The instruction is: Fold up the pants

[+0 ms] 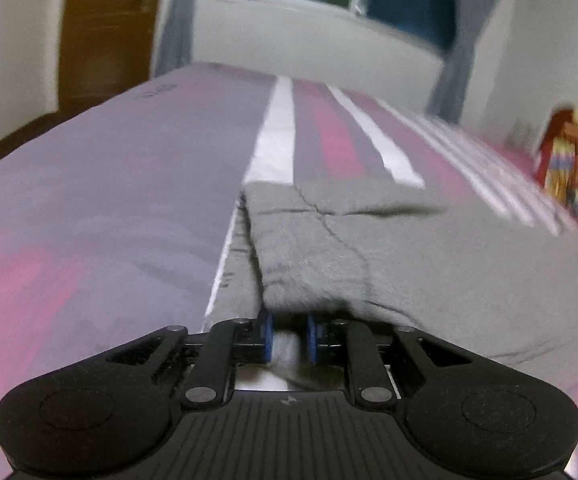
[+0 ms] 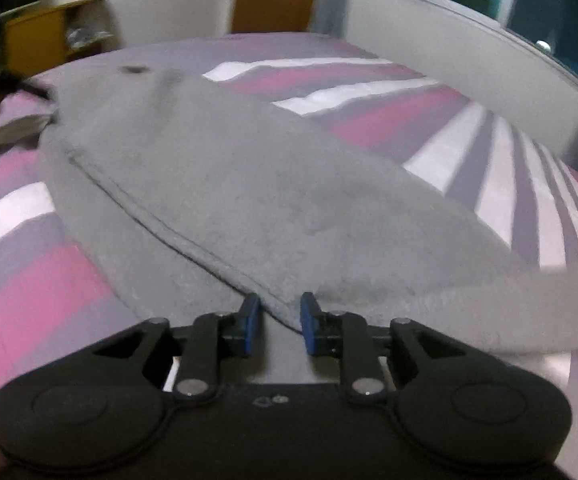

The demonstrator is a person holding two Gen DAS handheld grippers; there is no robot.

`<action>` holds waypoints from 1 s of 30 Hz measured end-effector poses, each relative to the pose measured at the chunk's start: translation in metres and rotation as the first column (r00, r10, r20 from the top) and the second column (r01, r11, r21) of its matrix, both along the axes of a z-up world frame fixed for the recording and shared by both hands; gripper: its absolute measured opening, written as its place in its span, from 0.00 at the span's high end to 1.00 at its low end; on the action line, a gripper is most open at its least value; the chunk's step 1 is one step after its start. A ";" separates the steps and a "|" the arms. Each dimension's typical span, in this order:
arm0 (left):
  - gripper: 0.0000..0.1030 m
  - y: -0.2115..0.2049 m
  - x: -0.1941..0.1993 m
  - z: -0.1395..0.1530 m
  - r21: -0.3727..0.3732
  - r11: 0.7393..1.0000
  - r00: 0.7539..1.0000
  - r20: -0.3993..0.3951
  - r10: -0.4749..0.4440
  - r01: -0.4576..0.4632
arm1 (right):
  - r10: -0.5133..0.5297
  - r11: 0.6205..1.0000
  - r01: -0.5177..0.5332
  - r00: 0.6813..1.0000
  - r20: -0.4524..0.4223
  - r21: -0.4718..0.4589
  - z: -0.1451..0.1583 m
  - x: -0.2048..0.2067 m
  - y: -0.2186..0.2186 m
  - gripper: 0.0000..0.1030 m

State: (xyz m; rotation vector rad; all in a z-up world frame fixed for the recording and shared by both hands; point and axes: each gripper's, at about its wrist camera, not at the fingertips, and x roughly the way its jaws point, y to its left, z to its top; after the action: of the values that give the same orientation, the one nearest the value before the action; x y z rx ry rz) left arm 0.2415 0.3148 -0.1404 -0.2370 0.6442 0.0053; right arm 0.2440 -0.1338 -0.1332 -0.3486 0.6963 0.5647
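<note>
Grey fleece pants [image 1: 389, 248] lie spread on a bed with a pink, grey and white striped cover [image 1: 89, 184]. My left gripper [image 1: 289, 334] is shut on the near edge of the pants, with a fold of cloth bunched between its blue pads. In the right wrist view the pants [image 2: 225, 176] stretch away across the bed, a seam running diagonally toward me. My right gripper [image 2: 277, 320] holds the near edge of the pants between its blue pads, which stand a little apart around the cloth.
A colourful box [image 1: 573, 168] stands at the bed's right side. A window and grey curtains [image 1: 461, 52] are behind the bed, a wooden door [image 1: 105, 32] at back left. A yellow shelf [image 2: 49, 32] stands at far left.
</note>
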 end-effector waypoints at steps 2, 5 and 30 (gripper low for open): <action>0.44 0.004 -0.019 0.008 -0.020 0.998 0.998 0.021 0.058 -0.057 | -0.073 0.990 0.075 0.997 -0.023 0.122 0.013 -0.010 -0.016 0.51; 0.35 0.010 -0.040 0.015 -0.178 0.980 0.991 0.082 0.102 -0.086 | -0.125 0.960 0.136 0.990 -0.059 0.246 0.027 -0.017 -0.037 0.49; 0.80 0.021 -0.008 -0.015 -0.544 0.829 0.990 -0.023 0.140 -0.130 | -0.367 0.655 0.477 0.879 -0.305 0.586 0.004 0.000 -0.078 0.91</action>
State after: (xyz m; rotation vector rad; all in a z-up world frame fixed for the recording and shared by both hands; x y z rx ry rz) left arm 0.2339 0.3359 -0.1555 -0.8385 0.5983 -0.0455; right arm 0.2442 -0.2119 -0.1296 0.5226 0.6626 0.3481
